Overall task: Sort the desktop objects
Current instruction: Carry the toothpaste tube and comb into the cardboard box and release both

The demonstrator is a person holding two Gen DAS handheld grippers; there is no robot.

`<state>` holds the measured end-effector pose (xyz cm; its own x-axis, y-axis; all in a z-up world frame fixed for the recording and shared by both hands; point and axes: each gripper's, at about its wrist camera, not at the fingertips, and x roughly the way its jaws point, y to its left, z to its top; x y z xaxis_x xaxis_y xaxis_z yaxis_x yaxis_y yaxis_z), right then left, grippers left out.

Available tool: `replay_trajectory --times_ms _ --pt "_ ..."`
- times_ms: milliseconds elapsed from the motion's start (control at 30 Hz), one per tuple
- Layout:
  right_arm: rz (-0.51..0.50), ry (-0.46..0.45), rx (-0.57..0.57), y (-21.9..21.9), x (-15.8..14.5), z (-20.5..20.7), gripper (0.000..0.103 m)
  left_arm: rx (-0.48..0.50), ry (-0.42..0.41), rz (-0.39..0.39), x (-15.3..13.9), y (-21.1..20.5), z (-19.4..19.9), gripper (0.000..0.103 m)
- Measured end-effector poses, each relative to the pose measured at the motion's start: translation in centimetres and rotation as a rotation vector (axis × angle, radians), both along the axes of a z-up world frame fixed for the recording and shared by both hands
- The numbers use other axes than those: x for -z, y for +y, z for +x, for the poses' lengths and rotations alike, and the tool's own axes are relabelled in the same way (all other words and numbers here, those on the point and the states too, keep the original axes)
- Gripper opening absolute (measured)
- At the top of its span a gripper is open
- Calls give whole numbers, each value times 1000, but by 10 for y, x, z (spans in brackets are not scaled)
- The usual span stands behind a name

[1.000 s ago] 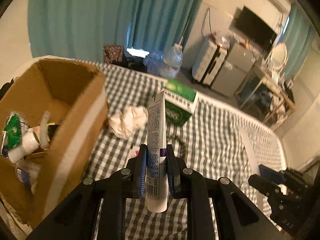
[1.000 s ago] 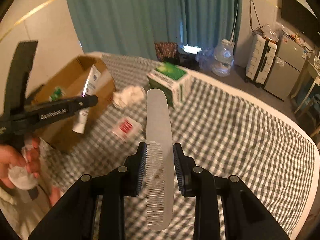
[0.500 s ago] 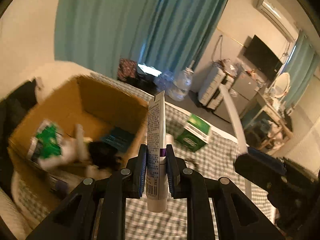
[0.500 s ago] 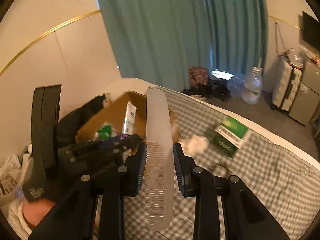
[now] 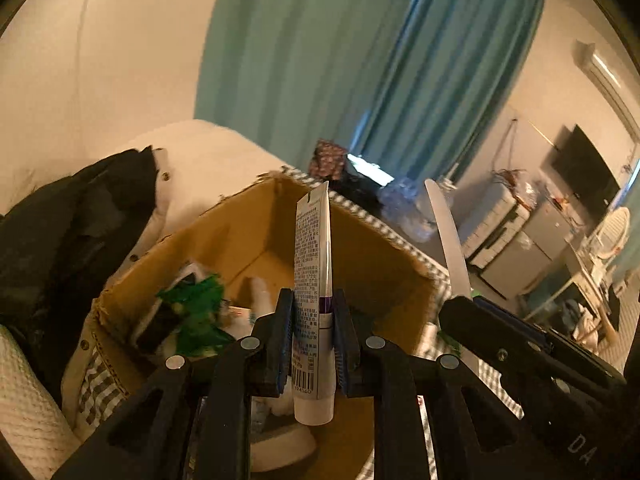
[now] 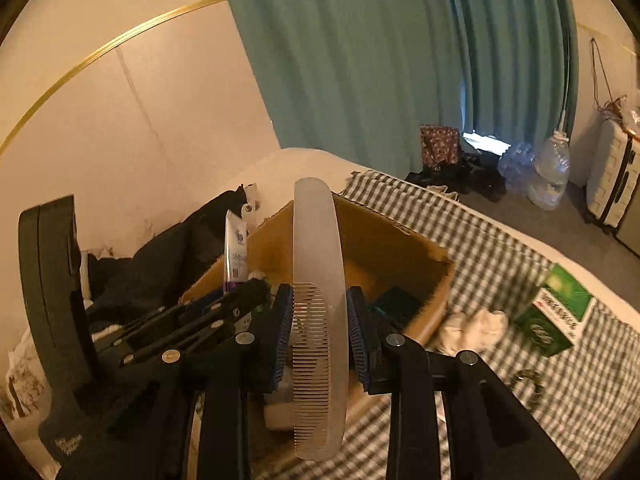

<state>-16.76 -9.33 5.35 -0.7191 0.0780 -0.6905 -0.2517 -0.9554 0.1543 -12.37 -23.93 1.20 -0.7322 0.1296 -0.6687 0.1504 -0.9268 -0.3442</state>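
Observation:
My left gripper [image 5: 313, 320] is shut on a white tube [image 5: 312, 264] with printed text, held upright above the open cardboard box [image 5: 384, 276]. My right gripper [image 6: 320, 316] is shut on a pale translucent comb [image 6: 318, 276], teeth to the left, over the box [image 6: 400, 248]. The left gripper [image 6: 240, 300] with its tube [image 6: 235, 252] shows at the left of the right wrist view. The comb [image 5: 450, 240] and right gripper's dark fingers [image 5: 500, 332] show at the right of the left wrist view. Inside the box lie a green packet [image 5: 196, 312] and other items.
The box stands on a grey checked cloth [image 6: 500, 248]. A crumpled white tissue [image 6: 472, 328] and a green carton [image 6: 556, 312] lie right of the box. Dark clothing [image 5: 72, 232] is heaped to the left. Teal curtains [image 6: 360, 60] hang behind.
Both grippers have swung left from over the checked cloth to above the cardboard box, each keeping its object. The tissue and green carton have slid out to the right.

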Motion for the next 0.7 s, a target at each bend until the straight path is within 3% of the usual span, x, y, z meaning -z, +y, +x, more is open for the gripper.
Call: replay_trajectory --times_ms 133,167,200,233,267,333,367,467,533,700 --pt "-37 7 14 7 11 -16 28 -36 -38 -27 12 -4 -6 19" --pt "-44 18 16 7 10 -16 40 -47 -50 -37 15 -5 -9 20" --pt "-61 30 22 12 9 -16 67 -53 -62 -47 17 -6 -10 21" --pt "-84 39 17 18 6 -14 80 -60 -74 -57 19 -7 -12 31" --pt "-105 71 39 25 2 -8 88 -69 -84 -61 21 -8 -13 53" --pt "-124 115 68 38 -7 6 88 -102 -95 -67 22 -9 -12 83" --pt "-121 120 84 45 -11 12 88 -124 -92 -75 20 -9 -10 87" --pt "-66 121 148 70 -25 45 88 -151 -89 -136 15 -2 -9 98" --pt "-25 106 191 87 -31 70 88 -157 -74 -202 9 8 -5 100" --pt "52 64 300 122 -33 148 88 -52 -24 -262 -5 45 5 103"
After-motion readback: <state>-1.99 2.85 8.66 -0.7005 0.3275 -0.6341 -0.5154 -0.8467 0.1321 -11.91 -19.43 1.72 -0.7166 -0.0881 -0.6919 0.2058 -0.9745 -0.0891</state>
